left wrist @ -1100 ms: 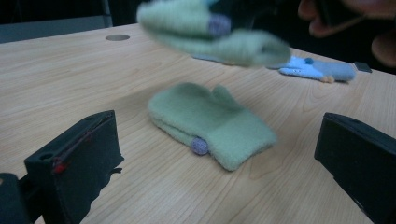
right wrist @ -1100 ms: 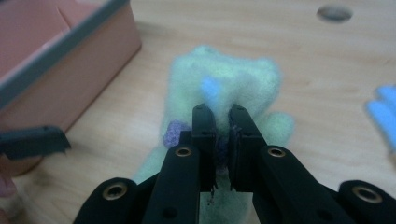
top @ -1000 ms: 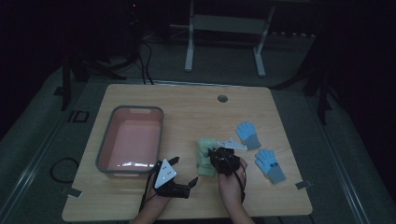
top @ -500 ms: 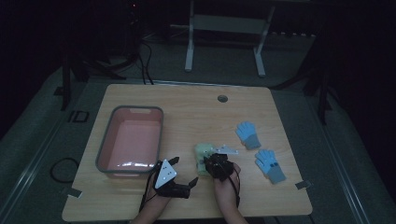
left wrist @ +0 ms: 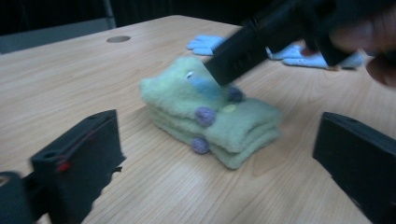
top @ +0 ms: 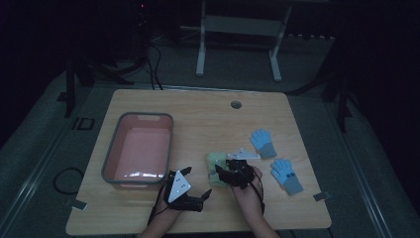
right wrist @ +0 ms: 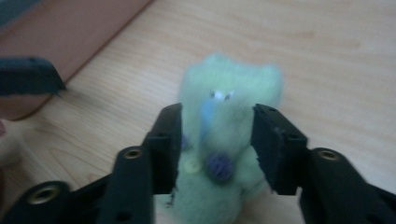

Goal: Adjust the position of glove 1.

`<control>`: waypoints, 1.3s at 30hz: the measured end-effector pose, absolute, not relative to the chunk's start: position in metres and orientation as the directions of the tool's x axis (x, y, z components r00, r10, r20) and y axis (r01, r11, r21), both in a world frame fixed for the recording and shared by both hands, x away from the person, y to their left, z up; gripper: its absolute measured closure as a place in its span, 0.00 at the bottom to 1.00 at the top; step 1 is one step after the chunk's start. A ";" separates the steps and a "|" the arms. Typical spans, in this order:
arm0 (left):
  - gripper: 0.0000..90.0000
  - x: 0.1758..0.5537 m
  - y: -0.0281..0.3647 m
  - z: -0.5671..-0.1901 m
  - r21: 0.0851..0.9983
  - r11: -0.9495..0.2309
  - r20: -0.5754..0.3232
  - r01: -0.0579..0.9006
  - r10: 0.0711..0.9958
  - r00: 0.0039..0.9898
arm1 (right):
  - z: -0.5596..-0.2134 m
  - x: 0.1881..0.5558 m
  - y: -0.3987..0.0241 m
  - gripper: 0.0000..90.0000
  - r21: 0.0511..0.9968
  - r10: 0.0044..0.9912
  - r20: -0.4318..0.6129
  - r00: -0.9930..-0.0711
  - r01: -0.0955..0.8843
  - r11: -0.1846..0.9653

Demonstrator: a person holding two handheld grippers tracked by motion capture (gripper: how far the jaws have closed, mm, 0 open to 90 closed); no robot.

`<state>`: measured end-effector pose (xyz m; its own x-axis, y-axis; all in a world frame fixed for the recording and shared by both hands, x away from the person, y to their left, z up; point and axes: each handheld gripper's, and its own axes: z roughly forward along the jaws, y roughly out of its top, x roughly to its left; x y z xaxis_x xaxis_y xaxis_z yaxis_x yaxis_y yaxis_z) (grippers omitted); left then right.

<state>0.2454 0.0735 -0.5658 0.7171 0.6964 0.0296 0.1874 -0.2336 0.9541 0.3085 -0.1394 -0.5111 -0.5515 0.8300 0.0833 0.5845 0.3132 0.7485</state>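
A folded pale green sock bundle with purple dots lies on the wooden table, just right of the pink tub. My right gripper comes at it from the right, one jaw on each side. In the right gripper view the green sock bundle is pinched between the jaws and bulges beyond them, so the right gripper is shut on it. The left gripper stands open near the front edge, pointing at the bundle. In the left gripper view the green sock bundle rests on the table ahead of the open left gripper.
A pink tub with a grey rim sits at the table's left. Two light blue gloves lie to the right of my right hand. A cable hole is at the table's far middle.
My right gripper has shifted left and toward the front edge, and its jaws now stand around the green bundle, which has moved slightly nearer. The left gripper has barely moved.
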 end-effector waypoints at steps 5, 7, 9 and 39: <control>0.03 0.242 0.068 -0.563 0.938 -0.291 0.056 0.188 0.663 0.747 | -0.501 0.325 -0.156 0.22 0.744 0.751 0.075 -0.656 0.538 0.396; 0.05 0.243 0.067 -0.562 0.935 -0.290 0.039 0.203 0.655 0.755 | -0.500 0.327 -0.159 0.21 0.738 0.746 0.083 -0.661 0.544 0.399; 0.05 0.246 0.065 -0.557 0.916 -0.301 -0.021 0.264 0.621 0.784 | -0.501 0.333 -0.168 0.12 0.727 0.703 0.093 -0.705 0.531 0.436; 0.48 0.285 0.020 -0.562 0.763 -0.645 0.269 0.039 0.371 0.889 | -0.526 0.404 -0.160 0.37 0.673 0.593 0.249 -0.765 0.577 0.463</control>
